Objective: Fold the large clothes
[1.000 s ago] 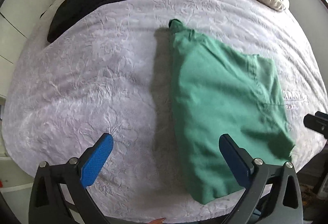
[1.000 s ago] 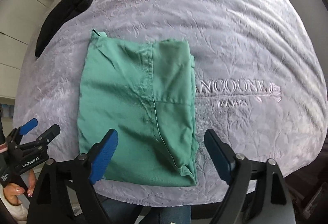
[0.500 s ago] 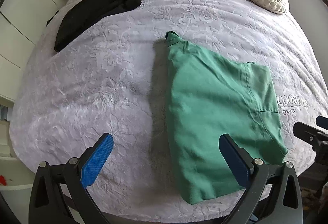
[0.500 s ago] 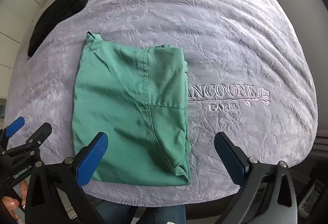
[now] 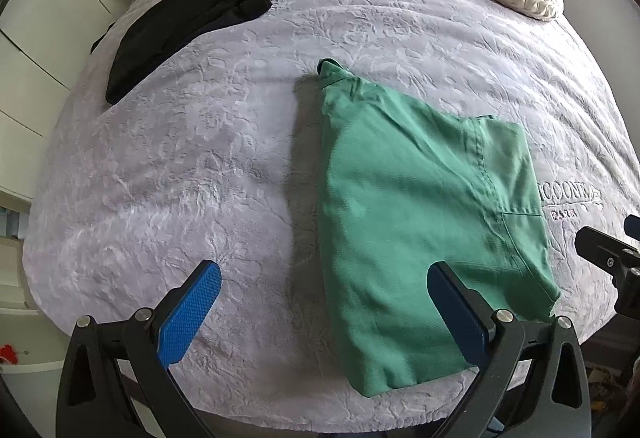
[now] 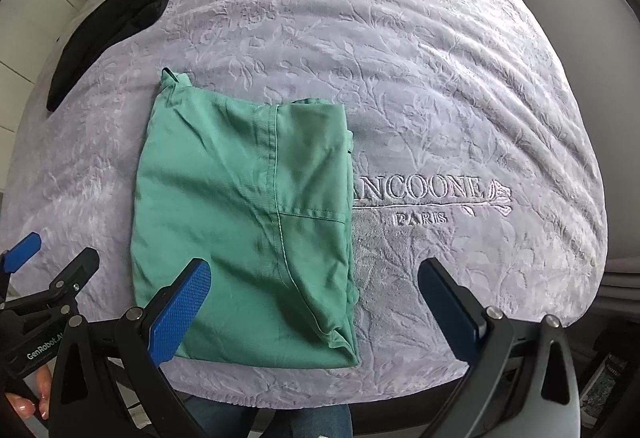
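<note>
1. Now the left gripper (image 5: 320, 312) hangs above the bed with its jaws spread wide and nothing between them; compared with a second ago, more of the lilac bedspread (image 5: 208, 157) shows around it, so it has lifted away from the cloth.
2. Ahead of the left jaws and toward their right finger lies the folded green garment (image 6: 244, 222), flat on the bedspread, its near edge just under that finger's tip.
3. Over at the right gripper (image 6: 316, 308), the jaws are released to their widest, wider than a second ago, and grasp nothing; the garment's near right corner sits between and below them.
4. Judging by both grippers standing clear of a compact rectangle, this fold looks finished and let go.
5. Far beyond the left jaws, a black garment (image 5: 188, 21) lies folded; it may mark where finished pieces go.
</note>
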The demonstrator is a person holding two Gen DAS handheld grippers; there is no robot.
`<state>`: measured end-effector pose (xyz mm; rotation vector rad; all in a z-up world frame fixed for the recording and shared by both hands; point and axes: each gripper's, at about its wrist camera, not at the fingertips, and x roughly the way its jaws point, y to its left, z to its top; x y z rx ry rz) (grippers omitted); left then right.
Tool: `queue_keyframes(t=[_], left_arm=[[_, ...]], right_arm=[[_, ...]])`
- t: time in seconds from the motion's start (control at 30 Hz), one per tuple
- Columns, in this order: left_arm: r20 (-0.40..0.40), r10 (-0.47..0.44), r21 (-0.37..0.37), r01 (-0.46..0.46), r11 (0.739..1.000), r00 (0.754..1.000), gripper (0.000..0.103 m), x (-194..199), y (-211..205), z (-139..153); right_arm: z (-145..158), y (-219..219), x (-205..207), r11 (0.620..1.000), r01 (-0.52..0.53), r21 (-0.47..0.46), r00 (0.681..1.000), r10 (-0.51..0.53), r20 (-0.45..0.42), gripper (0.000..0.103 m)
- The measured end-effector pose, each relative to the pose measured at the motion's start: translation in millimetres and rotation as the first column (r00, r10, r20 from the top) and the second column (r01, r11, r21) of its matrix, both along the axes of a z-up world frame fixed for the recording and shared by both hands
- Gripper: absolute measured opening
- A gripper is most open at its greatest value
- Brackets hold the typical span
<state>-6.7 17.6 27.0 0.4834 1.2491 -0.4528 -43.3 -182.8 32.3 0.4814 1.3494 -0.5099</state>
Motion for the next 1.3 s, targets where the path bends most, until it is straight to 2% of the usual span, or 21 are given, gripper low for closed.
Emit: queue_keyframes(t=[1.3], left_arm=[[-0.004,-0.006,0.003,0.006,1.0,1.0,0.103,2.7,2.6,-0.2]], right_arm=[[2.7,1.6,2.5,1.0,-0.002,-0.001,1.0,0.002,0.0,0.103]])
